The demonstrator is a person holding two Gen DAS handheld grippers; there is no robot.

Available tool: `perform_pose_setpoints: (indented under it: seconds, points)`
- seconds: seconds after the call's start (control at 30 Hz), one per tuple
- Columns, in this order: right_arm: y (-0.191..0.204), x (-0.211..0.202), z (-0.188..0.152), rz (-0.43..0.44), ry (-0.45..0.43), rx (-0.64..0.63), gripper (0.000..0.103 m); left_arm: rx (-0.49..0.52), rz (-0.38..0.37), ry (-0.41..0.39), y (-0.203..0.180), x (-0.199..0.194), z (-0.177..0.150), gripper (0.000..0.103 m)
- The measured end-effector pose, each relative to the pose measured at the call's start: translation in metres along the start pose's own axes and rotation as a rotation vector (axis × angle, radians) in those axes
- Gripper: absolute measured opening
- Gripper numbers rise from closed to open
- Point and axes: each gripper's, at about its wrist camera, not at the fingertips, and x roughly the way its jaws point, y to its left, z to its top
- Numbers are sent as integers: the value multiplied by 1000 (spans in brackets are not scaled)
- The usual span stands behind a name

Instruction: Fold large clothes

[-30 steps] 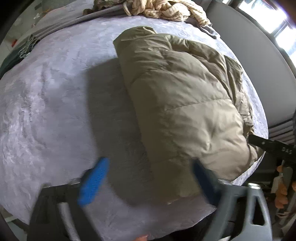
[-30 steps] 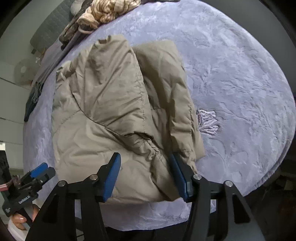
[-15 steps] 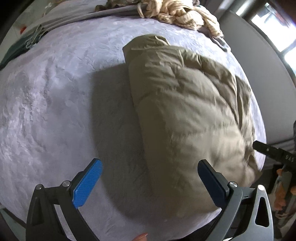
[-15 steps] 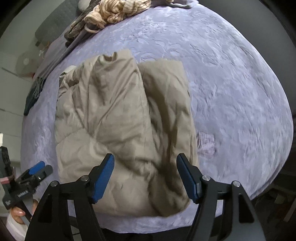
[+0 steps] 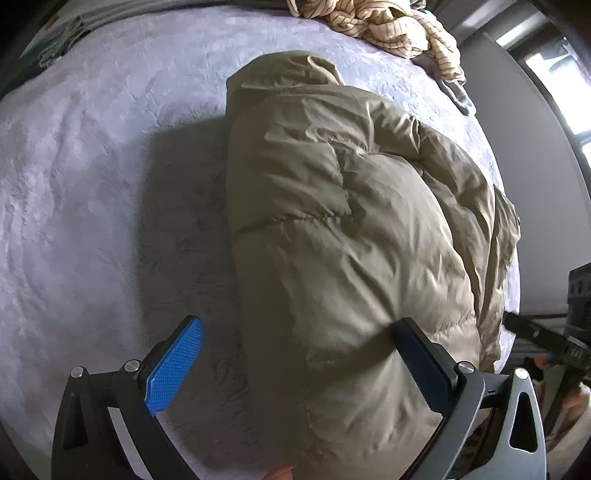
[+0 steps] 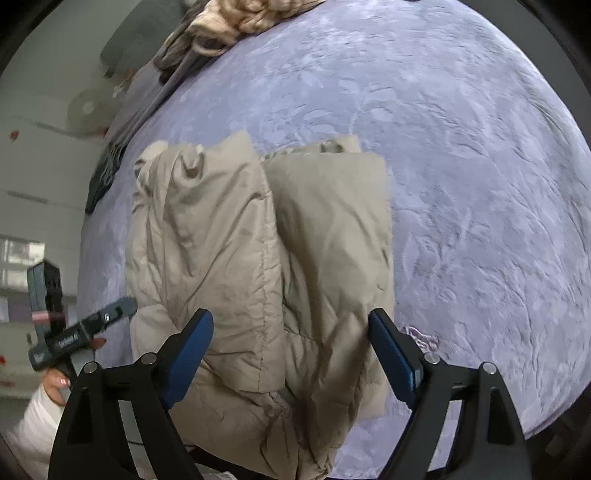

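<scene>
A lavender textured bedspread [image 5: 92,184] is being lit by daylight from a window [image 5: 554,70] at the right. A striped cream garment [image 5: 388,26] is being kept at the bed's far edge. Pale wall panels [image 6: 33,177] are being seen beyond the left edge.

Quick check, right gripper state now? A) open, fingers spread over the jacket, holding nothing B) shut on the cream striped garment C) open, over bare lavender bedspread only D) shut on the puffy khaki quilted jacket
A: the right gripper has its blue-padded fingers set wide apart above the folded puffy khaki quilted jacket, with no fabric pinched between them.
</scene>
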Motion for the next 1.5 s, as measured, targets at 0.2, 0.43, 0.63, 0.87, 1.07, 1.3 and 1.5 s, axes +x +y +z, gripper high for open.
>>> perform_pose_setpoints:
  seconds: [0.2,0.43,0.63,0.87,1.07,1.3,1.5]
  points:
    - [-2,27,10,-50,63,-74,88,6,-51,5,-1,9,9,103]
    - [-44,61,33,33,144,24,103,-27,-236,62,16,33,25,103]
    - [-59,84,48,256,183,57,103,-96,-373,103,41,64,41,103]
    - [-60,133,75,395,256,97,103,-177,-454,162,42,95,45,103]
    - [-55,145,80,401,273,150,103,-156,-395,138,25,96,47,103]
    - [-39,135,80,363,230,201,71,-24,-387,109,6,77,54,85]
    - [-2,112,74,354,151,187,51,70,-438,97,8,50,82,77]
